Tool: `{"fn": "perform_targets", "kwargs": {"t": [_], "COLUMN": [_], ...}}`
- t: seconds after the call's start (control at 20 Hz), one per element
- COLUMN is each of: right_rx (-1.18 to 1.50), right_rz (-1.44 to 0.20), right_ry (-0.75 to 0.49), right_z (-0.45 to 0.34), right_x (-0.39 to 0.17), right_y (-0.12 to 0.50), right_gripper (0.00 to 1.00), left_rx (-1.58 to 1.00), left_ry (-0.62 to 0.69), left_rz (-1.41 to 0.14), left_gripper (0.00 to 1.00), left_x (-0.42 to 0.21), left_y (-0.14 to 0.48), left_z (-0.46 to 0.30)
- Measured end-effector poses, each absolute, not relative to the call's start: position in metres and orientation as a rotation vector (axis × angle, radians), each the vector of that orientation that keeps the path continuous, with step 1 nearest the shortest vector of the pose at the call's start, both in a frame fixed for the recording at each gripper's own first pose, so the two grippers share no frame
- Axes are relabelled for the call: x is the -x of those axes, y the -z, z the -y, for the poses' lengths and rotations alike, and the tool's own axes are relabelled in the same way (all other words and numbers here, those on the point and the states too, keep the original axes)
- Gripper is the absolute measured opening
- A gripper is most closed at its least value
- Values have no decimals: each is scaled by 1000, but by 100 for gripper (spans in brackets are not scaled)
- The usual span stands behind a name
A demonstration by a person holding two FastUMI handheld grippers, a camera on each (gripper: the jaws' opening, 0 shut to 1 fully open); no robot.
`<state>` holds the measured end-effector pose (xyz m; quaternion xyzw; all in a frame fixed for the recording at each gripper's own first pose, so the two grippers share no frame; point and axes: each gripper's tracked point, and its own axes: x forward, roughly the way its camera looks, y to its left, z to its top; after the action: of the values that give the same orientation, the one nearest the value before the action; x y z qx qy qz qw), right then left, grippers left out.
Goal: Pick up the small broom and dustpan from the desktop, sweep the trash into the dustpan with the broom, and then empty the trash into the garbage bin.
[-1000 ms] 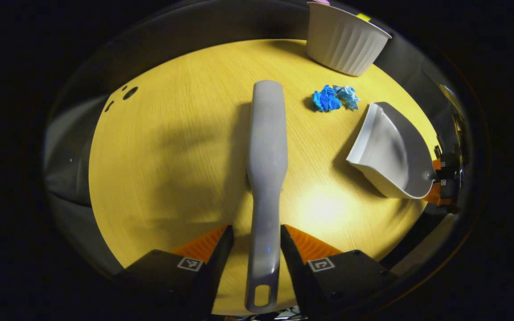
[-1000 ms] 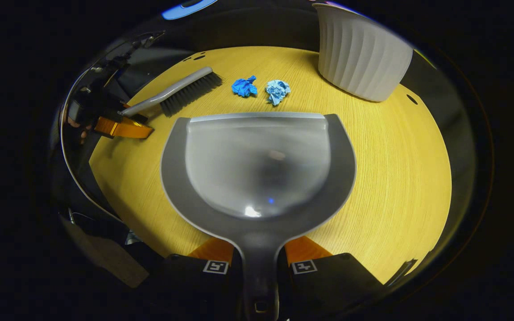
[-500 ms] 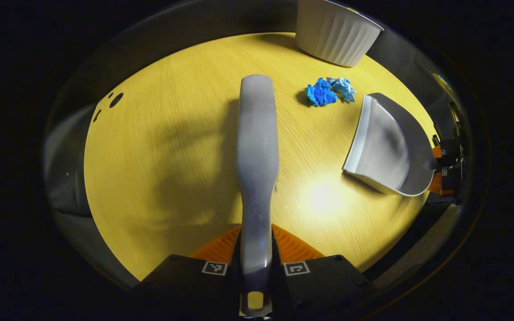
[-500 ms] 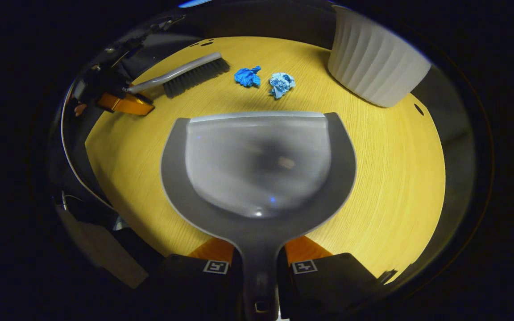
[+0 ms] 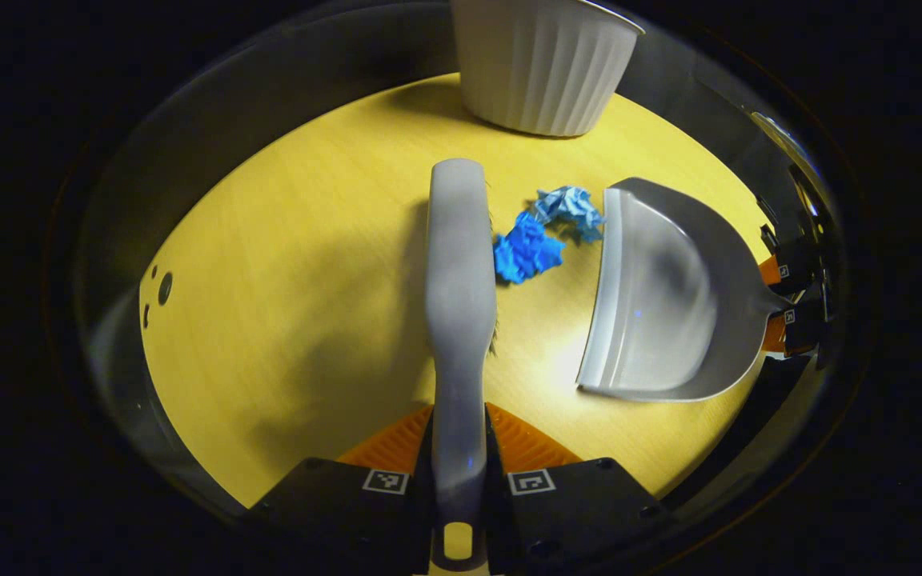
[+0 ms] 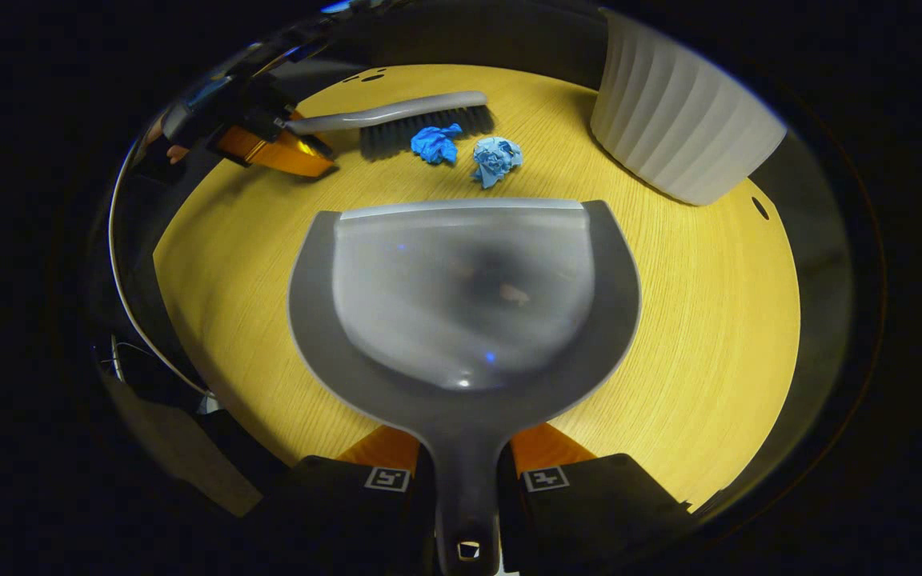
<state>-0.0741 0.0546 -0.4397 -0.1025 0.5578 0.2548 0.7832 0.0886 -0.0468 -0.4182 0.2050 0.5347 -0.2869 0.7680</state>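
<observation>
Both pairs of fingers are closed tight: the left gripper point(image 5: 458, 448) clamps the broom point(image 5: 458, 264) handle, the right gripper point(image 6: 465, 460) clamps the dustpan point(image 6: 461, 296) handle. Bristles touch the dark blue wad point(image 6: 434, 145); the pale blue wad point(image 6: 496, 158) lies just before the dustpan's lip. Nearby on the counter point(image 6: 709, 320) stands the white ribbed bin point(image 6: 681, 128).

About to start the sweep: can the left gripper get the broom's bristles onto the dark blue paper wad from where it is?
Probably yes. The left gripper is shut on the broom, whose bristles sit right beside the dark blue wad, nothing between them. The dustpan waits open on the wad's far side.
</observation>
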Motion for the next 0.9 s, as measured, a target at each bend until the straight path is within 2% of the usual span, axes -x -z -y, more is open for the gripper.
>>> {"fn": "perform_targets", "kwargs": {"t": [0.05, 0.1, 0.15, 0.2, 0.35, 0.4, 0.55, 0.6, 0.65, 0.9], "right_rx": [220, 220, 217, 214, 210, 213, 223, 223, 223, 225], "right_rz": [-1204, -1204, -1204, -1202, -1202, -1199, -1190, -1188, -1184, -1077], "right_ry": [-551, -552, -553, -552, -557, -556, -566, -562, -556, -535], "right_z": [-55, -59, -63, -67, -65, -64, -66, -66, -65, -66], "right_x": [75, 74, 73, 72, 67, 69, 67, 66, 64, 64], "right_y": [441, 439, 439, 439, 438, 439, 439, 437, 435, 441], "right_gripper": [41, 41, 36, 36, 41, 36, 36, 41, 36, 35], "left_rx": [-450, -458, -465, -468, -465, -465, -463, -458, -464, -412], "left_ry": [647, 672, 702, 739, 849, 869, 886, 887, 877, 763], "left_rz": [-1160, -1160, -1160, -1163, -1182, -1188, -1187, -1189, -1184, -1162], "left_gripper": [31, 31, 31, 28, 33, 30, 31, 31, 30, 34], "left_x": [-90, -91, -91, -88, -70, -65, -62, -60, -60, -72], "left_y": [417, 417, 417, 415, 408, 408, 401, 399, 397, 393], "left_z": [55, 61, 63, 67, 85, 87, 85, 84, 81, 45]}}
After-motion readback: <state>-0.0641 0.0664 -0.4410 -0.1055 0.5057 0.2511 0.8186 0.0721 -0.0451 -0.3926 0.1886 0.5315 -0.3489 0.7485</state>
